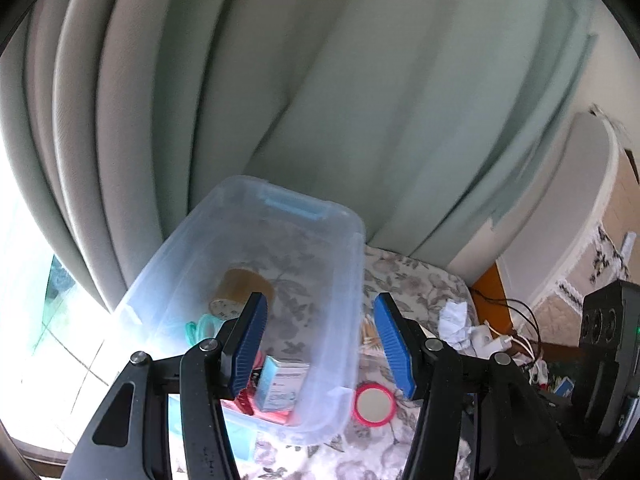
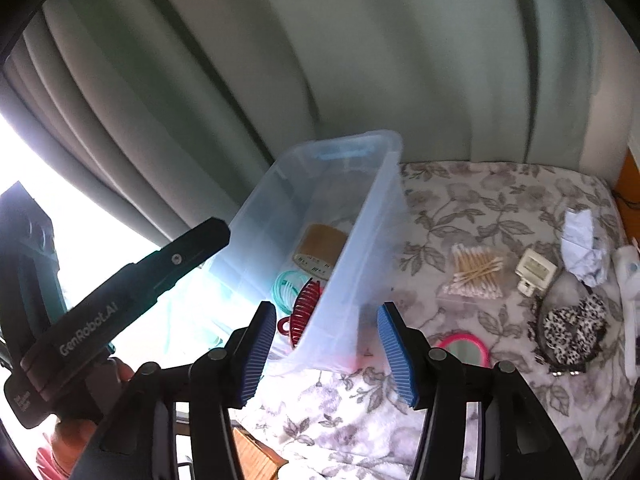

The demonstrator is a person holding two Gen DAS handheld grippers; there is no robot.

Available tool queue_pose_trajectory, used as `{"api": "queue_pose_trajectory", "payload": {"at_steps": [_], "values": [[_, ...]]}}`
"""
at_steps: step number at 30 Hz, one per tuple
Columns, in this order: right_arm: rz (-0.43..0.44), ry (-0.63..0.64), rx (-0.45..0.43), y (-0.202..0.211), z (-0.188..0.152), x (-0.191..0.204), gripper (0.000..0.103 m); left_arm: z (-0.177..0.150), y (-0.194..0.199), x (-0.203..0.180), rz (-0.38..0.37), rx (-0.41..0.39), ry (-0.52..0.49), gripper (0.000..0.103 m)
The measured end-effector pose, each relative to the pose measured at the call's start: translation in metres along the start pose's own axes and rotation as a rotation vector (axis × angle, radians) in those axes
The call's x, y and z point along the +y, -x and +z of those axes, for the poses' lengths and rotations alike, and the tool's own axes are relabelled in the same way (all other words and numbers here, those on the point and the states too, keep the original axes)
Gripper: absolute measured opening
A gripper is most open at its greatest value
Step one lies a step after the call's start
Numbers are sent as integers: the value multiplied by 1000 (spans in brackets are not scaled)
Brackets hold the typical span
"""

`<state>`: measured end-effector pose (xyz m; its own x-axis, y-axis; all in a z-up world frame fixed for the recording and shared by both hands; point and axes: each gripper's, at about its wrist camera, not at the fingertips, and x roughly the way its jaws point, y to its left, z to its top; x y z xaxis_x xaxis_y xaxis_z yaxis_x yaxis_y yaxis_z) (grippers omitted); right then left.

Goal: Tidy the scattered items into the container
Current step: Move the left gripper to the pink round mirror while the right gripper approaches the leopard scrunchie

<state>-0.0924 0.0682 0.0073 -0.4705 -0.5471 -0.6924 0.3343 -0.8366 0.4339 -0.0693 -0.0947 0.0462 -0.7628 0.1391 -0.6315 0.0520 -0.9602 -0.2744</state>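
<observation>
both grippers, left (image 1: 318, 344) and right (image 2: 326, 350), stood open, gripping nothing. beyond them sat a clear bin (image 2: 360, 216) on floral cloth (image 2: 500, 208).

Pale grey-green curtains (image 1: 320, 100) hang in heavy folds along the far side — bright daylight floods through the window (image 2: 24, 160) at the left. A floral-patterned bed cover (image 2: 500, 208) spreads to the right.

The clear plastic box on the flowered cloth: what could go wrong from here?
1. The clear plastic box looks tilted; the tape roll and red hair clip inside may slide.
2. The pink mirror lies close beside the box and could be knocked.
</observation>
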Motion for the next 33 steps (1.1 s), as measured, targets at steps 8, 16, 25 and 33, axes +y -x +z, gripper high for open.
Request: {"api": "queue_pose_trajectory", "payload": {"at_steps": [8, 16, 25, 33], "values": [[-38, -101, -64, 36, -15, -49, 59, -14, -10, -50, -36, 56, -104, 57], [-95, -241, -111, 66, -34, -113, 59, -44, -31, -101, -87, 151, -241, 57], [-138, -359, -134, 80, -54, -162, 59, -94, -77, -119, -59, 317, -264, 57], [-133, -385, -103, 72, -66, -175, 59, -133, -121, -111, -19, 454, -218, 57]]}}
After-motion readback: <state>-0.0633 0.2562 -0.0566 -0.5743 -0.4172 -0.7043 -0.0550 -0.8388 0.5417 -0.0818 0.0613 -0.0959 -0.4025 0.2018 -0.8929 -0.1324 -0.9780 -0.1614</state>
